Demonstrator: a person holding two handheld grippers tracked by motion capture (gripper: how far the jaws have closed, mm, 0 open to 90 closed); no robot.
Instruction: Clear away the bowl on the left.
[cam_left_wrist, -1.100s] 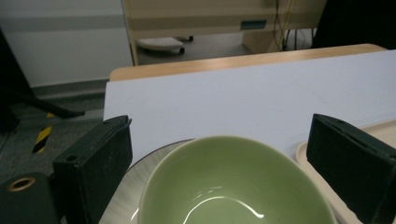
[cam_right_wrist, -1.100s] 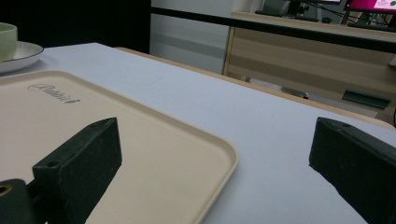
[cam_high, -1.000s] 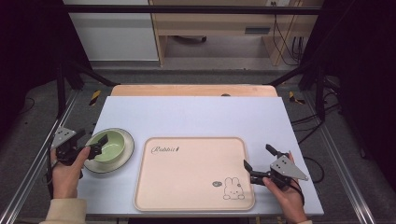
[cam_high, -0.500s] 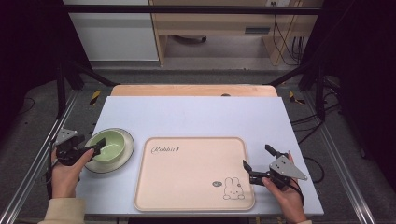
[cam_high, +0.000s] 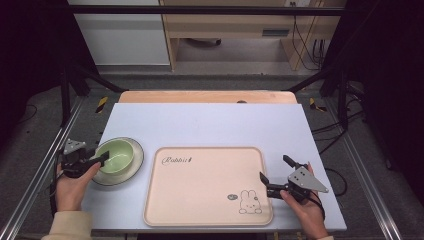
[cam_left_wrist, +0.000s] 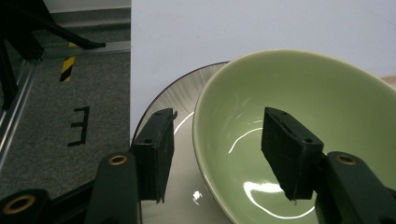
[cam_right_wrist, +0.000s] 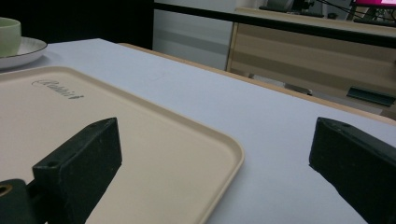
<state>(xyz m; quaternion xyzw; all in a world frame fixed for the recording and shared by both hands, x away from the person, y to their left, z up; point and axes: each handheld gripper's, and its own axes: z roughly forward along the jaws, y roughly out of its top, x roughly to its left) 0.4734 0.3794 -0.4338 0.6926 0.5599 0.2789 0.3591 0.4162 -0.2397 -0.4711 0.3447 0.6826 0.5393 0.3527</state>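
Note:
A pale green bowl (cam_high: 116, 155) (cam_left_wrist: 303, 84) stands on a grey-rimmed plate (cam_high: 137, 160) (cam_left_wrist: 180, 93) at the table's left. My left gripper (cam_high: 102, 159) (cam_left_wrist: 219, 114) straddles the bowl's near-left rim, one jaw inside the bowl and the other outside over the plate. Its jaws have just been closing, and a gap still shows between the outer pad and the bowl wall. A beige tray (cam_high: 205, 185) (cam_right_wrist: 140, 135) with a rabbit print lies in the middle. My right gripper (cam_high: 273, 168) (cam_right_wrist: 215, 130) is wide open across the tray's right edge, gripping nothing.
The light blue table (cam_high: 210, 125) ends just left of the plate, with dark floor and a metal rail beyond. In the right gripper view the bowl (cam_right_wrist: 9, 30) and plate (cam_right_wrist: 23, 49) sit far off. A wooden bench stands behind the table.
My left gripper has slid a little right onto the bowl's rim and its jaws have narrowed around it. The right gripper has stayed where it was.

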